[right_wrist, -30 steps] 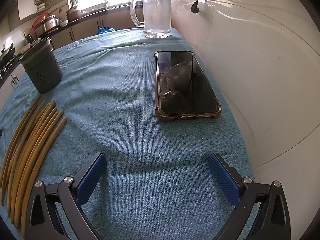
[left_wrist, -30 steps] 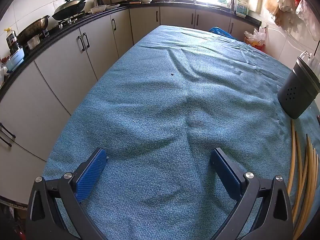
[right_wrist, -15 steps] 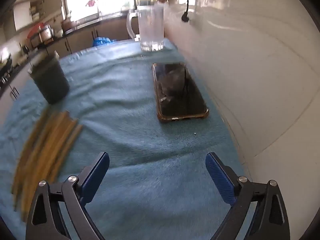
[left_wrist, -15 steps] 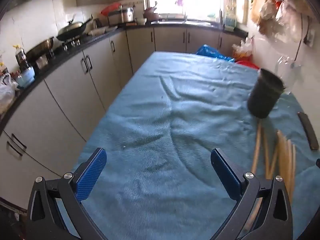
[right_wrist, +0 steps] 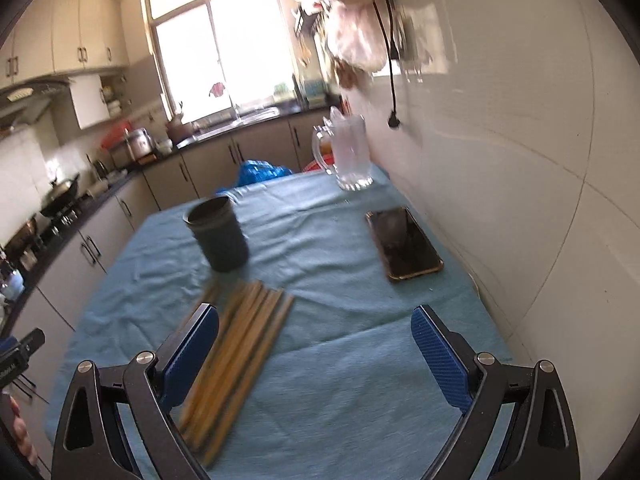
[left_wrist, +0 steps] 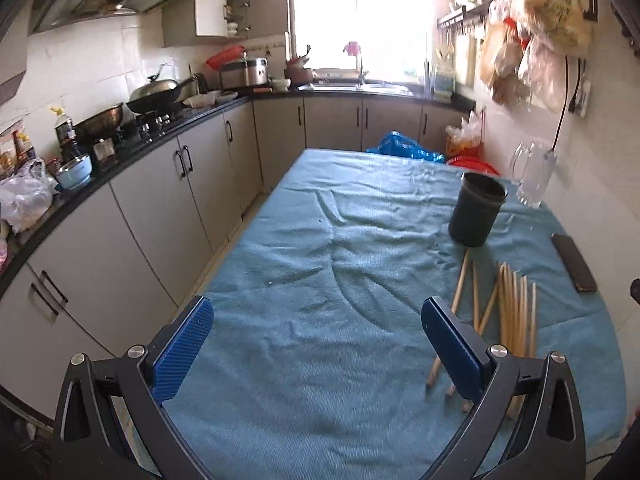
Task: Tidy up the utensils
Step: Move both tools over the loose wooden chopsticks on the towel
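We hold the left gripper [left_wrist: 316,344] and right gripper [right_wrist: 316,354] wide, both empty. Chopsticks [right_wrist: 240,344] lie just near of the upright holder [right_wrist: 218,234]; phone [right_wrist: 404,244] lies far right.

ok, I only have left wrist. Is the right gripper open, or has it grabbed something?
Observer: Open. The right gripper has its fingers wide apart and holds nothing.
Operator: Where is it relative to the chopsticks?
Observer: In the right wrist view the chopsticks lie as one bundle just inside its left finger, near ends running under that finger. I can't tell its height above them.
Operator: The phone is edge-on for me. Is it face up?
Observer: Yes. The phone lies screen up, its screen dark, close to the wall and well apart from the chopsticks.
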